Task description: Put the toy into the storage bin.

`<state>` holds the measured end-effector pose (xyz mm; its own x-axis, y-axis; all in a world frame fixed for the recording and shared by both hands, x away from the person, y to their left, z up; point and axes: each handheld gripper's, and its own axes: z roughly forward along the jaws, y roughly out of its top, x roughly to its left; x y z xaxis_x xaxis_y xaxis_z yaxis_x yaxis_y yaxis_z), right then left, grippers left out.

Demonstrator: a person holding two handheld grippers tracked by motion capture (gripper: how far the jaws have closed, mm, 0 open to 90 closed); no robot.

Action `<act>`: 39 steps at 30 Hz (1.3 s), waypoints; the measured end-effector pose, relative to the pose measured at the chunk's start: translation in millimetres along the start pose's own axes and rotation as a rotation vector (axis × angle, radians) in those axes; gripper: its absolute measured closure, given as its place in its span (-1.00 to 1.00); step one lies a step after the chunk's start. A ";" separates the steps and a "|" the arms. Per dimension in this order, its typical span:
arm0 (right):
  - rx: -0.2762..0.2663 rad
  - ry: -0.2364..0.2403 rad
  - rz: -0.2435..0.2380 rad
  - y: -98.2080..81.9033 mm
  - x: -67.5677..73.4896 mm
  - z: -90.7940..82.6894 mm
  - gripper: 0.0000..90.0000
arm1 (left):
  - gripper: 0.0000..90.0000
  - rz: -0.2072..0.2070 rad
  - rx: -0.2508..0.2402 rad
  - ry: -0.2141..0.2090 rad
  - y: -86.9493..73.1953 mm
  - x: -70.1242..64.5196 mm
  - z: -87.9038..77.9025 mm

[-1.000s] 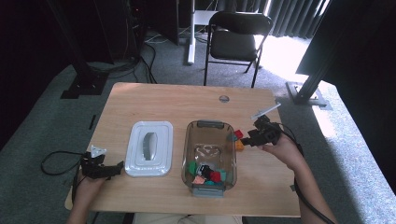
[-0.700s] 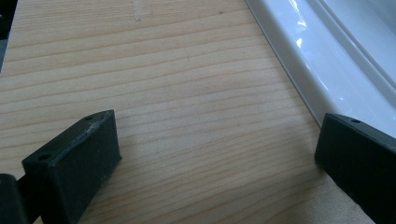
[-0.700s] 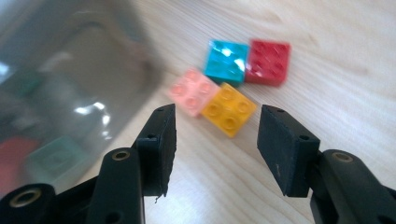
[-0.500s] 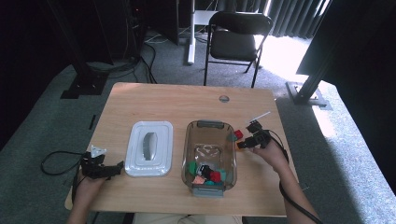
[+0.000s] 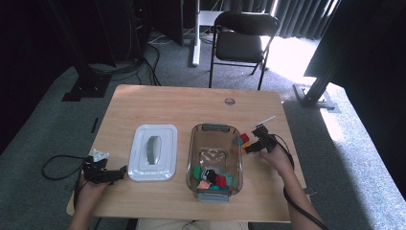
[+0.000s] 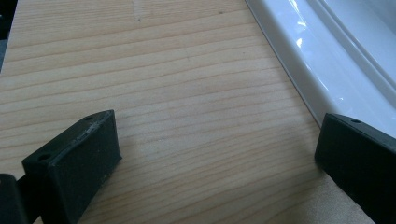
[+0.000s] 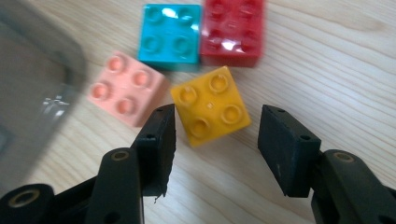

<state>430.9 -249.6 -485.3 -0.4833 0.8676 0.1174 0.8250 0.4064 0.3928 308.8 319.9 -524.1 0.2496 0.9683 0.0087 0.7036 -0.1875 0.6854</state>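
Note:
Several toy bricks lie on the wooden table [image 7: 327, 70] just right of the clear bin [image 5: 214, 158]. In the right gripper view they are a yellow brick [image 7: 210, 106], a pink brick [image 7: 127, 88], a teal brick [image 7: 170, 35] and a red brick [image 7: 231, 30]. My right gripper [image 7: 218, 114] is low over the yellow brick, one jaw on each side of its near end. A gap shows at the right jaw, so it is open. In the high view, the right gripper [image 5: 253, 143] is beside the bin. My left gripper [image 6: 217, 135] rests open on bare wood beside the white lid [image 6: 327, 60].
The bin holds several coloured bricks [image 5: 213, 178] at its near end. The white lid [image 5: 153, 152] lies flat to its left, and the left gripper [image 5: 117, 172] is by the lid's near left corner. A chair [image 5: 242, 40] stands beyond the table's far edge.
My right hand has come down and toward the bin, from above the table to the loose bricks. The left hand has stayed where it was.

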 end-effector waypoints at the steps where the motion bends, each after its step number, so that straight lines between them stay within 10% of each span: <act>1: -0.003 -0.001 0.009 -0.8 -2.5 -1.4 0.02 | -0.99 0.000 0.000 0.000 0.0 0.0 0.0; 23: 0.043 0.006 -0.076 13.3 -4.2 7.5 0.29 | -0.99 0.000 0.000 0.000 0.0 0.0 0.0; 39: 0.011 0.027 -0.167 5.4 14.4 -45.5 0.30 | -0.99 0.000 0.000 0.000 0.0 0.0 0.0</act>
<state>415.1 -247.9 -440.0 -0.6216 0.7797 0.0759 0.7357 0.5477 0.3985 308.8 319.9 -524.1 0.2497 0.9683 0.0090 0.7037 -0.1878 0.6852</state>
